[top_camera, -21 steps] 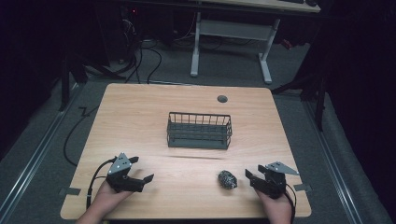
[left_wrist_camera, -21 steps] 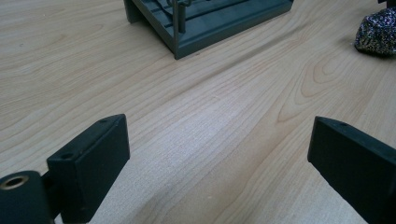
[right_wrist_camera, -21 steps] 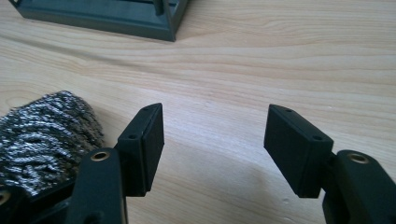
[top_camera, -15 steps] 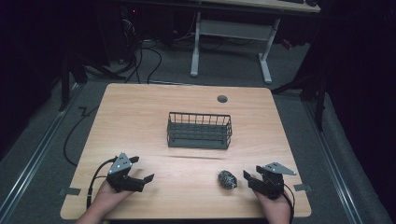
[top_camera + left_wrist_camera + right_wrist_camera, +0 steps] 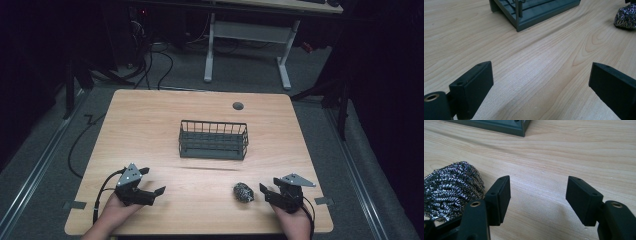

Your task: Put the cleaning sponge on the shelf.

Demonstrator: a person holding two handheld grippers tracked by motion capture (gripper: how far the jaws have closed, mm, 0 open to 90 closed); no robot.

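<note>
1. Two grippers sat low at my edge of the table [image 5: 150, 115], and I read the job as getting the scourer [image 5: 243, 192] into the basket [image 5: 213, 139].
2. My left gripper [image 5: 150, 187] rested near the left front corner, jaws spread wide with nothing but bare wood between them. It was well apart from the scourer and had no part in the step at hand.
3. The basket stood mid-table, upright, beyond both grippers. As far as I could see through its wires in the high view, nothing lay inside. My left gripper view showed just its near corner [image 5: 524, 15], and there too the floor slats looked bare.
4. The scourer, a ball of steel mesh, lay on the wood in front of the basket, toward its right end and clear of it.
5. My right gripper [image 5: 267, 192] was just beside the scourer, jaws parted and gripping nothing. In the right gripper view the ball [image 5: 451, 187] sat outside the left jaw, touching it or nearly so, not in the gap.
6. I judged the step to be the approach for pickup. Next I needed to swing the right gripper sideways until the ball sat between the jaws, then close and lift.
</note>
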